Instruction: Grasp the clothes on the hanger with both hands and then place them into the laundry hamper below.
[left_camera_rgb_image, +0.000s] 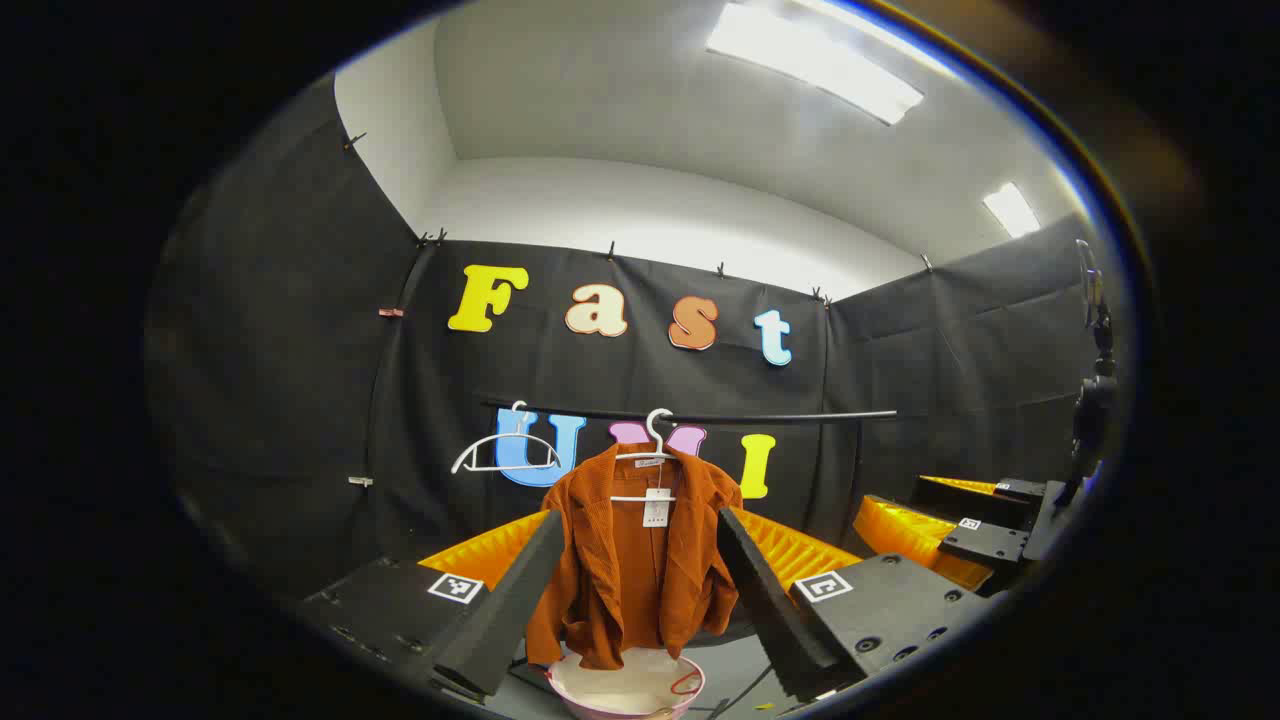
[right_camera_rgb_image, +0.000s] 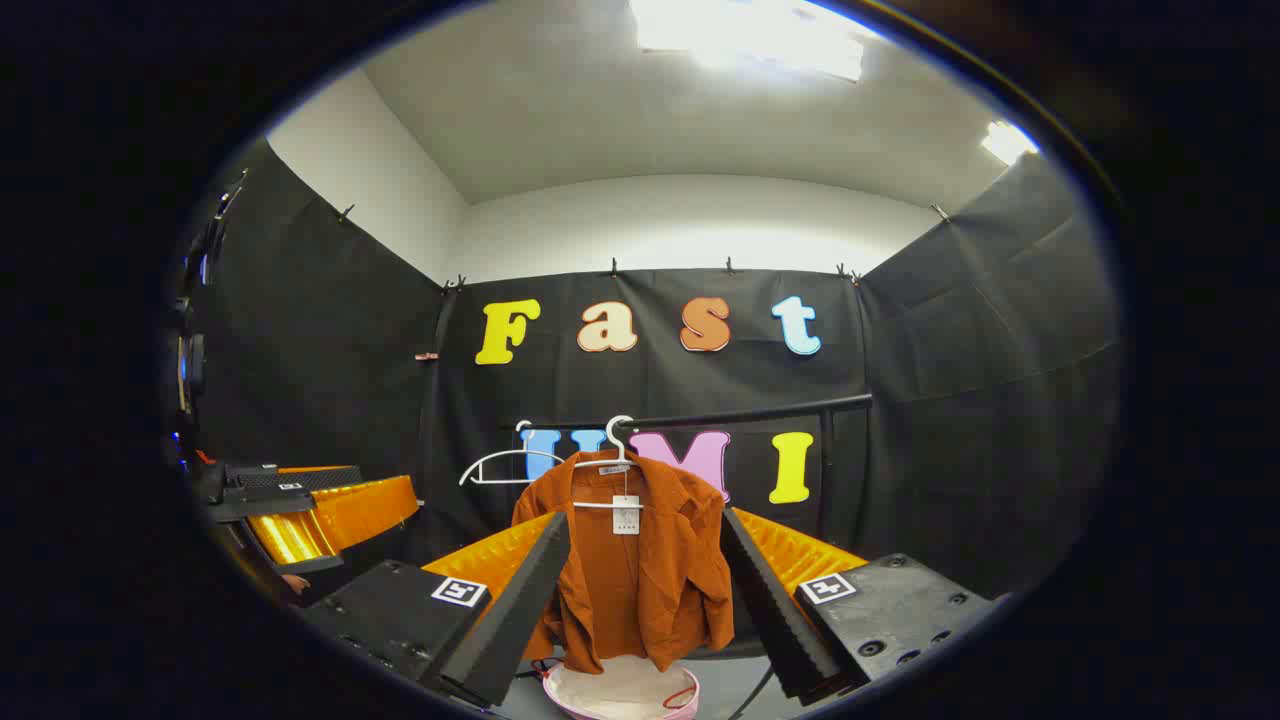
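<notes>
A: Nearest the lens, what are the fingers doing?
B: Left hand-held gripper (left_camera_rgb_image: 640, 600) gapes wide, holding nothing; right hand-held gripper (right_camera_rgb_image: 640, 600) likewise.
A: The clothes?
B: An empty hanger (left_camera_rgb_image: 507, 452) left, then the rust jacket (left_camera_rgb_image: 640, 550) on its hanger (left_camera_rgb_image: 655, 455), hanging over the pink laundry hamper (left_camera_rgb_image: 626, 690).

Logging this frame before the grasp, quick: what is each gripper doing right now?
Left gripper: open, holding nothing, short of the orange jacket.
Right gripper: open, holding nothing, also facing the jacket.
</notes>
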